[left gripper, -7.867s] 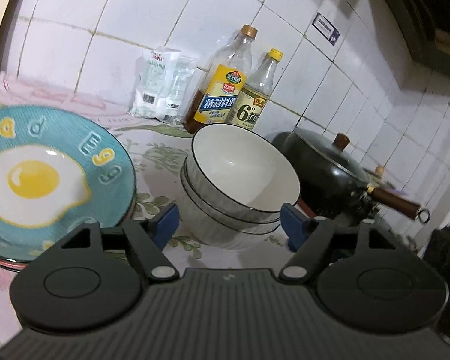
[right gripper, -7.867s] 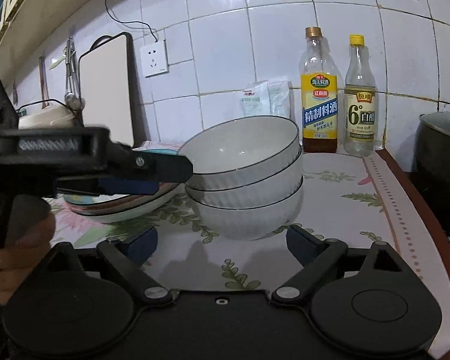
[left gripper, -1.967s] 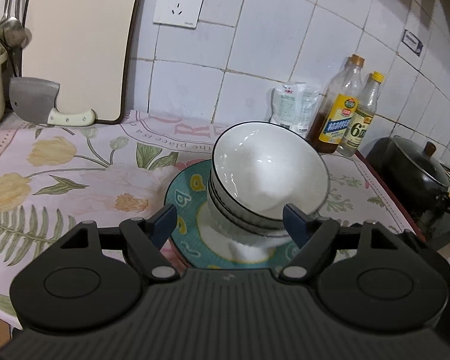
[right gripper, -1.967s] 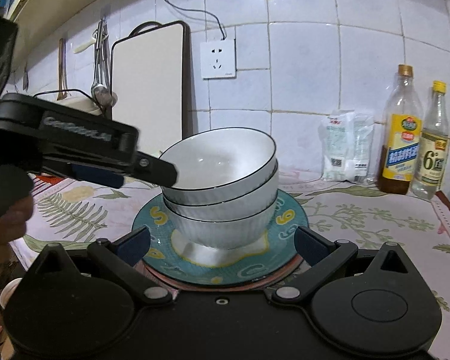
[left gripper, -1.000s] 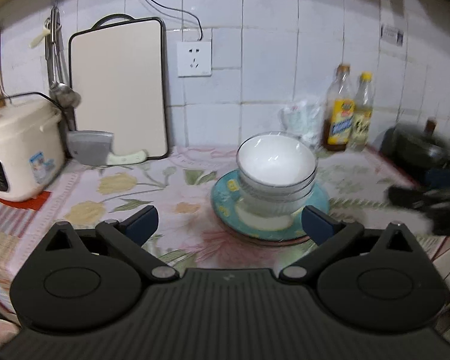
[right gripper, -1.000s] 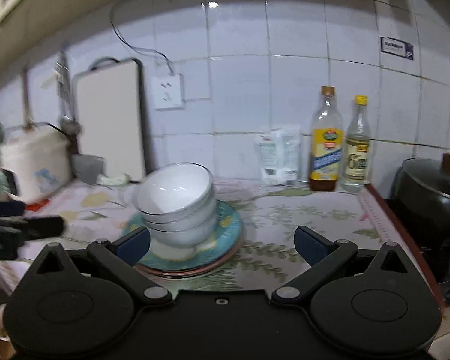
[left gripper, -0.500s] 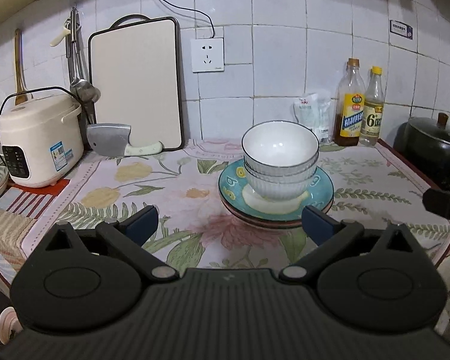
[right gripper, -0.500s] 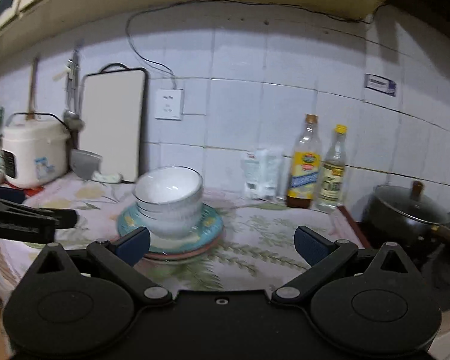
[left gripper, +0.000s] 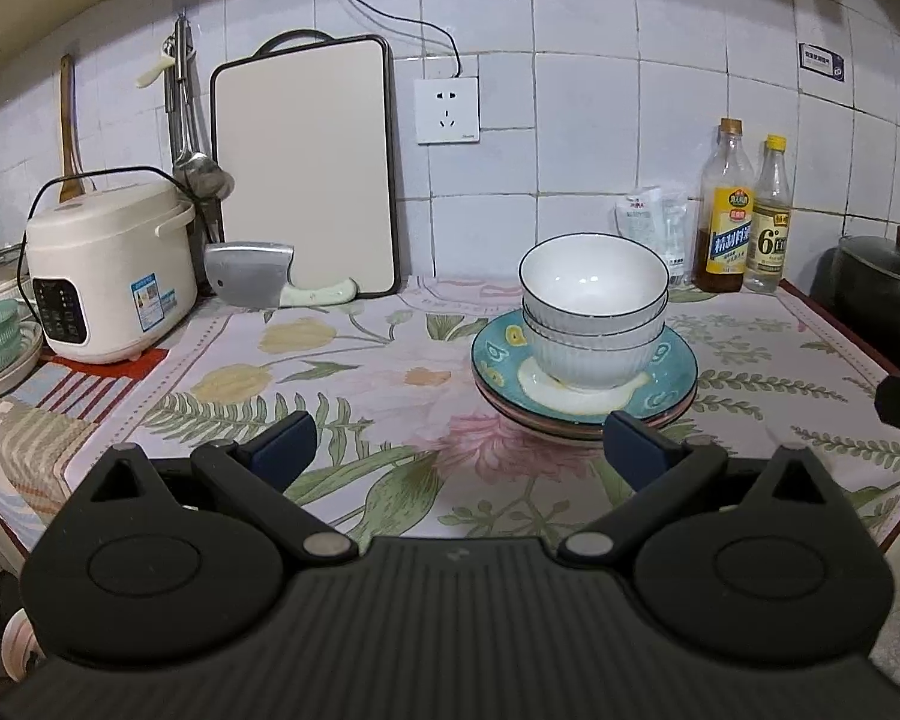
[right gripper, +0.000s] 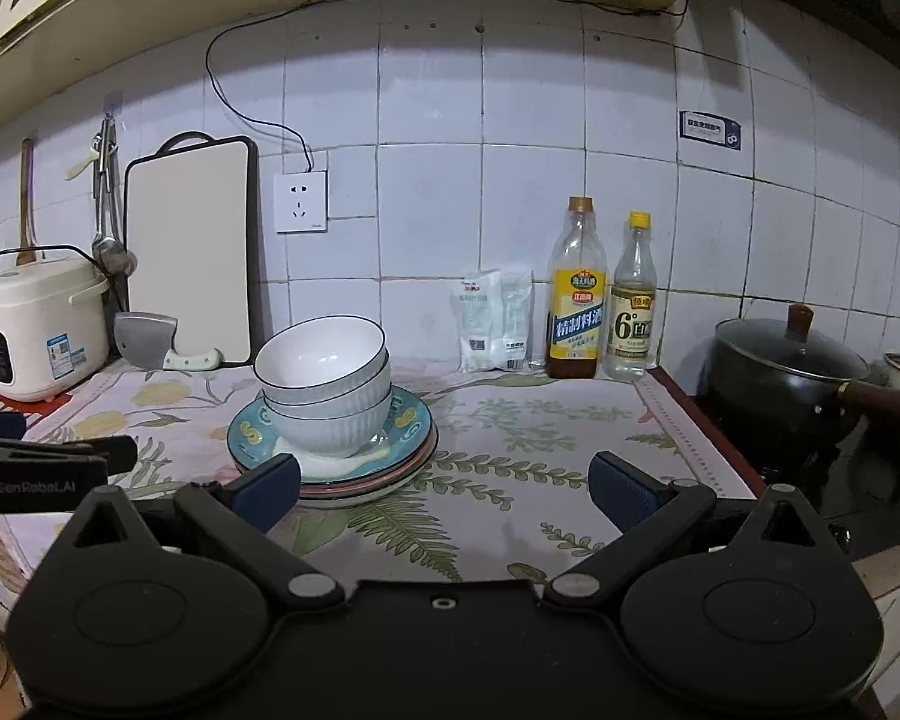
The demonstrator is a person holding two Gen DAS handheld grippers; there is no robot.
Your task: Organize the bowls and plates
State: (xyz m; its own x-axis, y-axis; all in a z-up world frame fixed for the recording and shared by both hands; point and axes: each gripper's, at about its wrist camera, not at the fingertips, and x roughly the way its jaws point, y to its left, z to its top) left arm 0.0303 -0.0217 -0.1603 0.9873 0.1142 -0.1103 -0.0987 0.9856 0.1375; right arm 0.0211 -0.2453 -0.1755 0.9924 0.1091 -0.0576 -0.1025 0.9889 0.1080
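A stack of white bowls with dark rims sits on a stack of plates, the top one teal with a fried-egg print, on the flowered counter cloth. The bowls and plates also show in the right wrist view. My left gripper is open and empty, held back in front of the stack, apart from it. My right gripper is open and empty, held back in front of and right of the stack. The left gripper's side shows at the left edge of the right wrist view.
A rice cooker, a cleaver and a cutting board stand at the back left. Two bottles and a white packet stand against the tiles at the back right. A black pot sits on the stove at the right.
Both grippers have drawn back from the bowl and plate stack, so it looks smaller and farther. The bowls now sit on the plates; earlier they stood beside them.
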